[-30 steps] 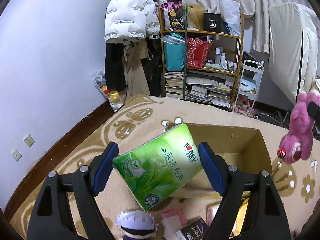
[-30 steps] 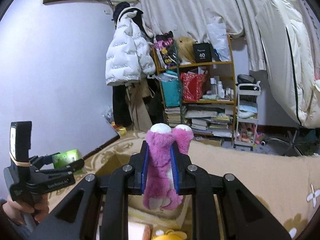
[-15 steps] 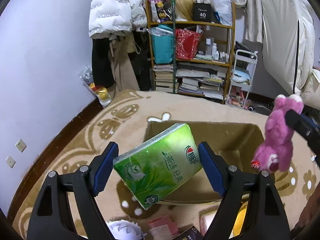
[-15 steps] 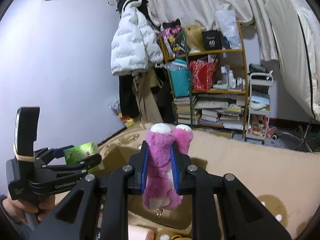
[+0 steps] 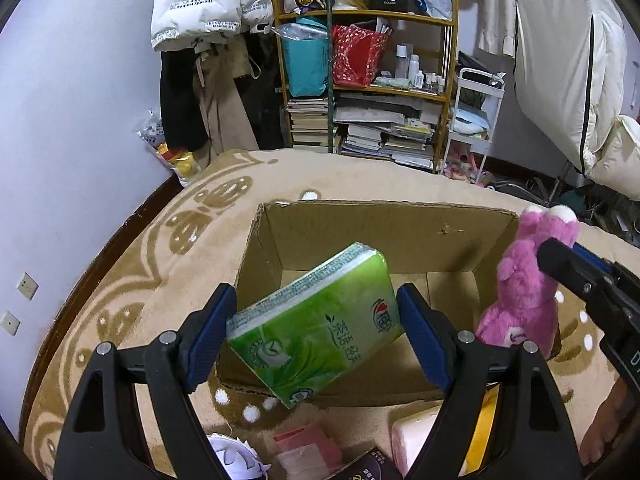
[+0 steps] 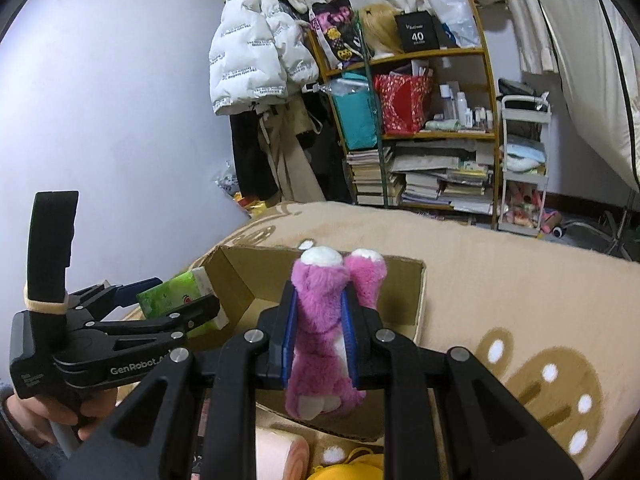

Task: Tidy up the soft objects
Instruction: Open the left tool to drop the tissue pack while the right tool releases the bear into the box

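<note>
Both claws have advanced toward the cardboard box (image 5: 372, 240) over the last second. The box, earlier seen further off and partly hidden behind the load, now lies open directly beneath the left claw (image 5: 316, 320), its bare floor visible. The plush, previously off to the right of the box and beyond it, now hangs at the box's right wall. Judgement: the carry phase is nearly complete and both items are positioned for deposit; neither has been let go.

The left claw is clenched on the green tissue pack (image 5: 316, 320), gripped across its width and held tilted, one corner low, over the box's near wall. The pack is a plastic-wrapped soft block, green with printed lettering, its layered edge showing on the upper side; the wrap appears undented.

The right claw (image 6: 318, 330) is clenched on the pink plush toy (image 6: 324, 340), pinched at mid-body between the blue pads, its white-tipped feet uppermost and its body dangling above the box's near right corner. The fur is compressed at the pinch.

Further soft items lie on the beige blanket (image 5: 360, 176) just in front of the box.
</note>
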The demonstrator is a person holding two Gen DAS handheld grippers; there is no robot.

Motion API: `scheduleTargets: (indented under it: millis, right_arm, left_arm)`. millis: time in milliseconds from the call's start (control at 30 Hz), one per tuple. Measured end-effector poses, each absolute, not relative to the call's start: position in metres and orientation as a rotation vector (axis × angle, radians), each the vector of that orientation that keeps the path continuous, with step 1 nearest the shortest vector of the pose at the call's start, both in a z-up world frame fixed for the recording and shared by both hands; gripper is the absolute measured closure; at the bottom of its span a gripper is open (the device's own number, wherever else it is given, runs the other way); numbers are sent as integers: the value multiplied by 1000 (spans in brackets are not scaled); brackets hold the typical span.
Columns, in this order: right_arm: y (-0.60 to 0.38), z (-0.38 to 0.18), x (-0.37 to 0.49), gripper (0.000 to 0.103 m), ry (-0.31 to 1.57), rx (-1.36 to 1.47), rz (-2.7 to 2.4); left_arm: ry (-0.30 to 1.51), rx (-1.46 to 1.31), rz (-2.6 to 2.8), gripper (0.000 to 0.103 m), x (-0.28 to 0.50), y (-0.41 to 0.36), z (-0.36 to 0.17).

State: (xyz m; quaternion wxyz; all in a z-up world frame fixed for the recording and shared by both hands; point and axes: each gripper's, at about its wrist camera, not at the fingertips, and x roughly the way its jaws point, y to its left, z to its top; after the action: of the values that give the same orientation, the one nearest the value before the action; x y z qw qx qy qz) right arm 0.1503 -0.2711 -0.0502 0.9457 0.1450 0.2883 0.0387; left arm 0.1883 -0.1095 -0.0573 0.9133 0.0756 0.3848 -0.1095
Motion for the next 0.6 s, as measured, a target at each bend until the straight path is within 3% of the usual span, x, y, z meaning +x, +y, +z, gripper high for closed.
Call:
scheduleTargets:
  millis: [200,367,567,600]
  right_arm:
    - [-272,-57,151,77,616,298,64]
    - [-276,-58,150,76,623,306,64]
    - [-277,-51,143,61,599,317,57]
    - [-277,-50,142,55,598,317,54]
  left_arm:
    - [805,168,-215,21,191,-109,-58]
    - [796,195,-182,12,190,-108,-59]
    - [809,186,-169,11,187,-100,-52]
    - [805,190,-166,9,185,-98,-50]
